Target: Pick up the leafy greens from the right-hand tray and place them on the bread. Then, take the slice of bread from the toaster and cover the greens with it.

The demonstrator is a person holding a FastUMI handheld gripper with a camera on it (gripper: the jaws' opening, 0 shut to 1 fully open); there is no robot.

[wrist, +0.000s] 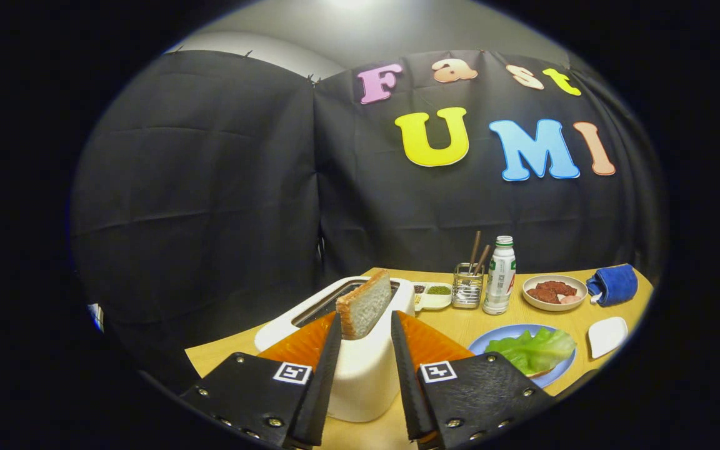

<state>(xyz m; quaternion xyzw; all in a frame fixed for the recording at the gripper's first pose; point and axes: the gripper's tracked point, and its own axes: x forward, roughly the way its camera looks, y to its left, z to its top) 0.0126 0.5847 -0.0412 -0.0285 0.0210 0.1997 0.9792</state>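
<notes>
The hand-held gripper (365, 325) is spread open either side of the bread slice (365, 304) standing in the white toaster (360, 369), the greens (532, 350) already lying on the blue plate (557, 374).

Staged kitchen booth: toaster (360, 350), food plates, black cloth wall (210, 206).

Bread slice (365, 304) stands in toaster (360, 369), between the open gripper (365, 325) fingers. Right of toaster: plate (560, 373) holding greens (535, 349). Behind: utensil cup (467, 286), bottle (500, 275), bowl (554, 291), towel (613, 284).
</notes>
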